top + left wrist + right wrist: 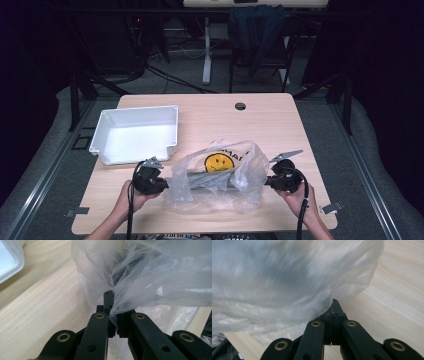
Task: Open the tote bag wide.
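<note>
A clear plastic bag (217,177) with a yellow smiley print (218,162) lies on the near middle of the wooden table (280,120). A dark long object shows through its film. My left gripper (166,184) is at the bag's left end, shut on a pinch of the film (117,307). My right gripper (265,182) is at the bag's right end, shut on the bag's edge (322,307). The bag stretches between the two grippers, lifted a little off the wood. What the dark thing inside is stays unclear.
A white plastic bin (136,134) stands on the table's left half, just behind my left gripper, and its corner (10,262) appears in the left gripper view. A cable hole (240,106) sits near the far edge. A chair and desk legs stand beyond the table.
</note>
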Action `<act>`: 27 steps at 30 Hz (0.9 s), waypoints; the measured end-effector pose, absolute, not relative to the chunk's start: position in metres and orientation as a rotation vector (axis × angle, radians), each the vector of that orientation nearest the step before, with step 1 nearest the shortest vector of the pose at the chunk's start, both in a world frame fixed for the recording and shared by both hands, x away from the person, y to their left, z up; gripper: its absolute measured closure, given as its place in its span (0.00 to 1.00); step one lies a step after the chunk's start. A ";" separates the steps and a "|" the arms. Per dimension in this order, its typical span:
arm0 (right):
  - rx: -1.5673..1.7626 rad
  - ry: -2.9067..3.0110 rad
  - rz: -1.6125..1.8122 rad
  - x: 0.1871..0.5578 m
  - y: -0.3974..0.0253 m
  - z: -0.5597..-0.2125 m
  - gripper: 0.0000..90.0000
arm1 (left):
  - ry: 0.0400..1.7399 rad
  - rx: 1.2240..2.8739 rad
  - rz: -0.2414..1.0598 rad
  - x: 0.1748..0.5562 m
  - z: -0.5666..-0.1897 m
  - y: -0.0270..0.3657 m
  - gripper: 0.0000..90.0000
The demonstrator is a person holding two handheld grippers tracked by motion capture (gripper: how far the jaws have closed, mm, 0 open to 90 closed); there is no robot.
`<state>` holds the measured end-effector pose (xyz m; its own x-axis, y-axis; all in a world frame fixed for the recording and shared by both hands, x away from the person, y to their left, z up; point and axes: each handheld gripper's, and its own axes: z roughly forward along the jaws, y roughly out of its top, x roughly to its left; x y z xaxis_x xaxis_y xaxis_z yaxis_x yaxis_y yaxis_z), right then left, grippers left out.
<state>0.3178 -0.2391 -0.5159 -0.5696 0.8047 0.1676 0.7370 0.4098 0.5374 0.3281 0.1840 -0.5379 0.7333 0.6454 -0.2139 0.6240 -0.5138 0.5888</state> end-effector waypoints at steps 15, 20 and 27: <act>1.358 2.586 0.829 0.318 -0.232 -0.518 1.00 | 0.897 2.274 0.247 0.316 -0.515 0.183 0.41; 1.341 2.590 0.836 0.317 -0.230 -0.517 1.00 | 0.812 2.256 0.364 0.301 -0.501 0.176 0.36; 1.312 2.590 0.857 0.314 -0.230 -0.511 1.00 | 0.700 2.185 0.479 0.289 -0.491 0.170 0.82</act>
